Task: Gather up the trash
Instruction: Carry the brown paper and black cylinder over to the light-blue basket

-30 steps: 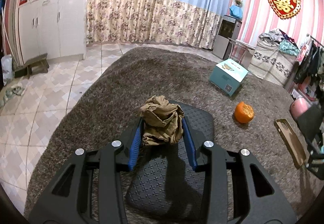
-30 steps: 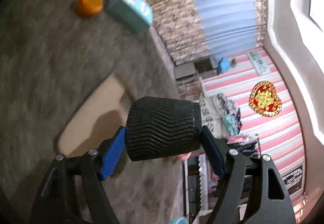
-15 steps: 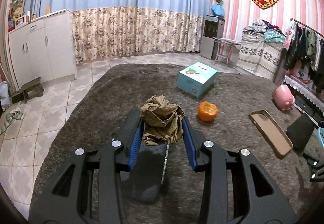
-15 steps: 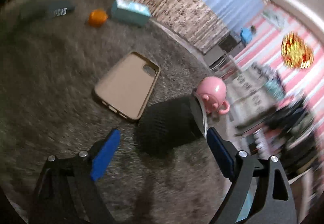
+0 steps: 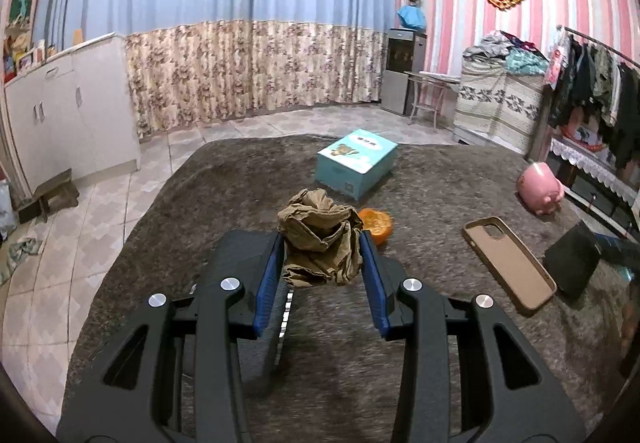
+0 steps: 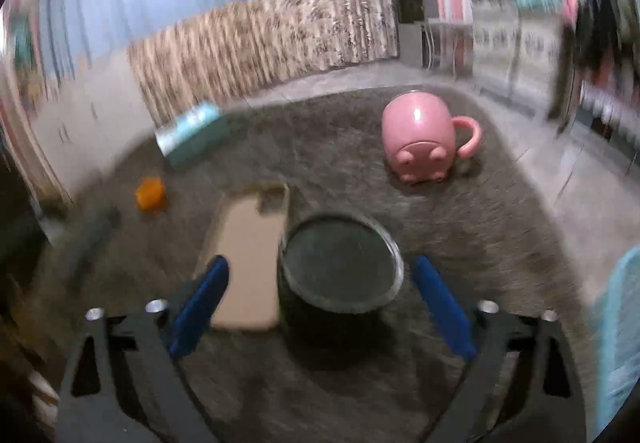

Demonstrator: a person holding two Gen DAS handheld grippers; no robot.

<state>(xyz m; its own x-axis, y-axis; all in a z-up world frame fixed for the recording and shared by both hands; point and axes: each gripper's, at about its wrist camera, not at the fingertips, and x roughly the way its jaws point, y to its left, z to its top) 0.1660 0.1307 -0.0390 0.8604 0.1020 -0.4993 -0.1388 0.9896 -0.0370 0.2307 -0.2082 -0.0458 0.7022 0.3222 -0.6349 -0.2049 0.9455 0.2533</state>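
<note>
My left gripper [image 5: 322, 255] is shut on a crumpled brown paper wad [image 5: 320, 239] and holds it above the grey carpet [image 5: 340, 343]. An orange peel [image 5: 376, 223] lies just behind the wad; it also shows in the right wrist view [image 6: 150, 194]. My right gripper [image 6: 320, 289] is open, its blue pads on either side of a black ribbed bin [image 6: 340, 267] that stands upright on the carpet, apart from both pads. The bin also shows at the right of the left wrist view [image 5: 572, 263].
A tan phone case [image 5: 508, 263] lies left of the bin. A teal box [image 5: 356, 163] and a pink pig mug [image 6: 420, 135] sit further back. A black flat object [image 5: 240, 255] lies under the left gripper. Tiled floor and white cabinets [image 5: 60, 115] lie to the left.
My right gripper has opened and let go of the black bin, which now stands upright on the carpet. My left gripper has swung right, still holding the paper wad.
</note>
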